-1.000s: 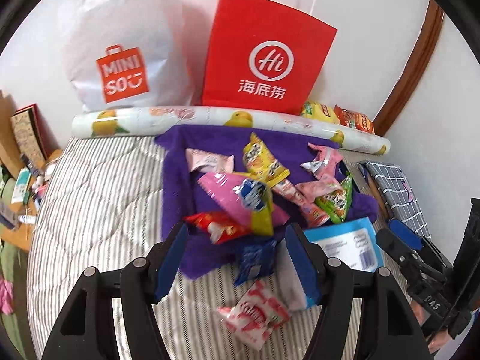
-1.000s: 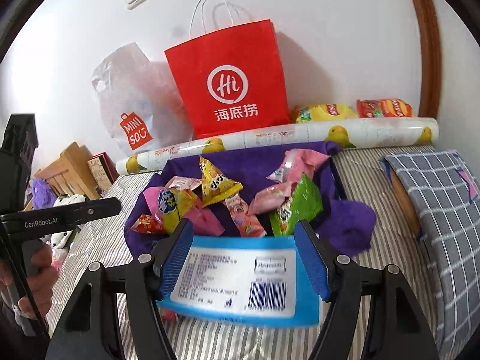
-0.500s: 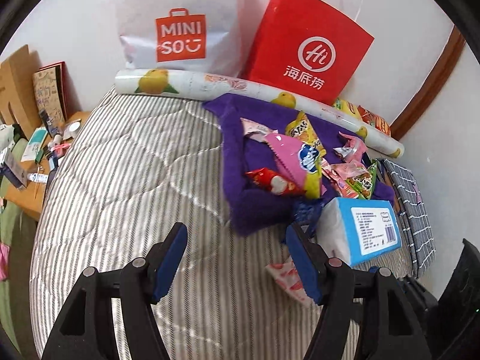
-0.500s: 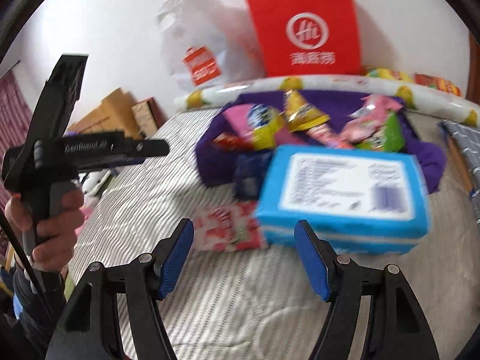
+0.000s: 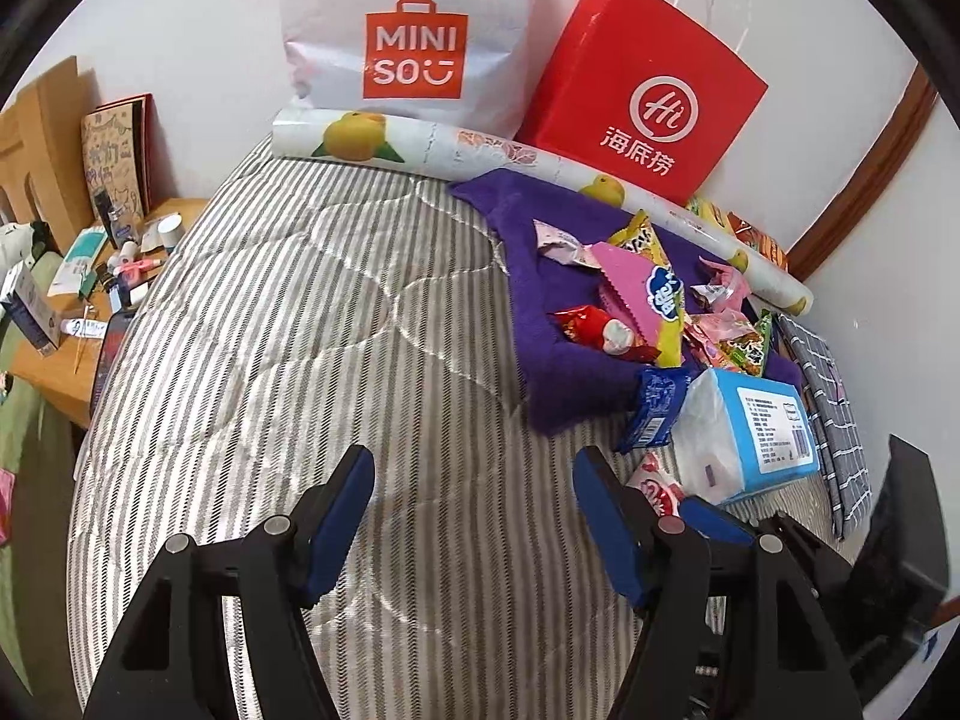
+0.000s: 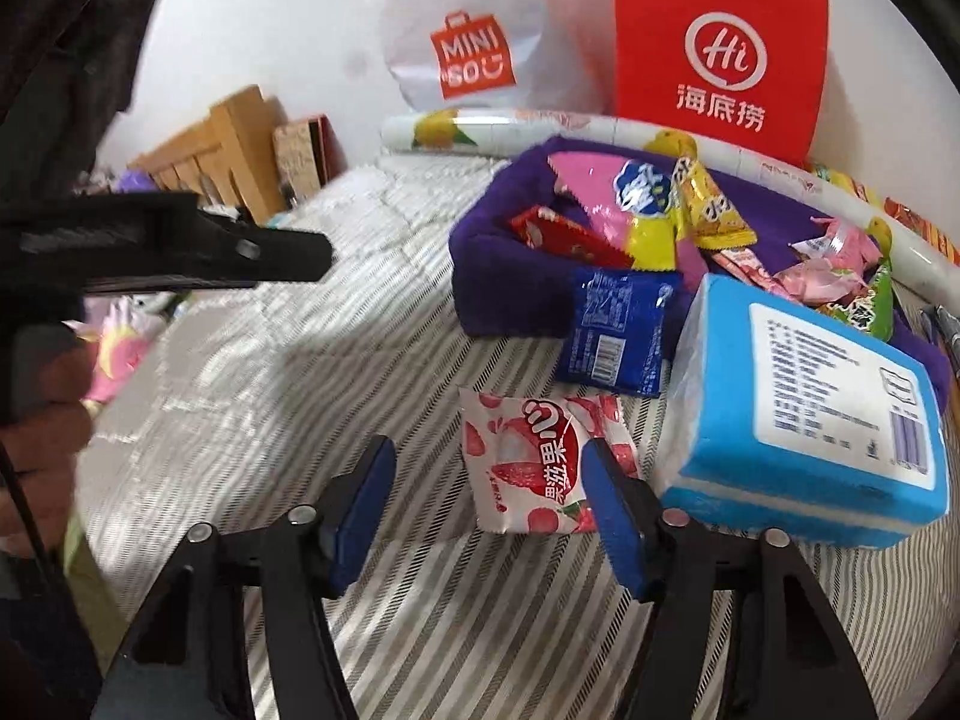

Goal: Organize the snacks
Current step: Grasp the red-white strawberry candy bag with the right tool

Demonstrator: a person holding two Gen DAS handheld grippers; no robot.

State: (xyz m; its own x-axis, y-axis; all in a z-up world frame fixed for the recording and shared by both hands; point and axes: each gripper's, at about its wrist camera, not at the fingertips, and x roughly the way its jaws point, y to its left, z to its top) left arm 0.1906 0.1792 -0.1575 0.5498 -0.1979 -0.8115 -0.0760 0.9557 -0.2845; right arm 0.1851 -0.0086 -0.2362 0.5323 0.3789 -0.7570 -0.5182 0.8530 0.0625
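Note:
Several snack packets lie piled in a purple cloth tray on a striped bed. A blue packet leans on the tray's front edge. A red and white strawberry packet lies flat on the bed in front of it. A blue tissue pack sits to the right. My right gripper is open and empty, low over the bed, with its right finger at the strawberry packet's edge. My left gripper is open and empty over bare bedding, left of the snacks.
A white MINISO bag, a red paper bag and a lemon-print roll line the wall. A cluttered wooden side table stands left of the bed. A checked cloth lies at right. The left gripper's body shows in the right view.
Both grippers have swung left. The left one now looks over bare bedding with the snacks at its right. The right one has dropped closer to the strawberry packet.

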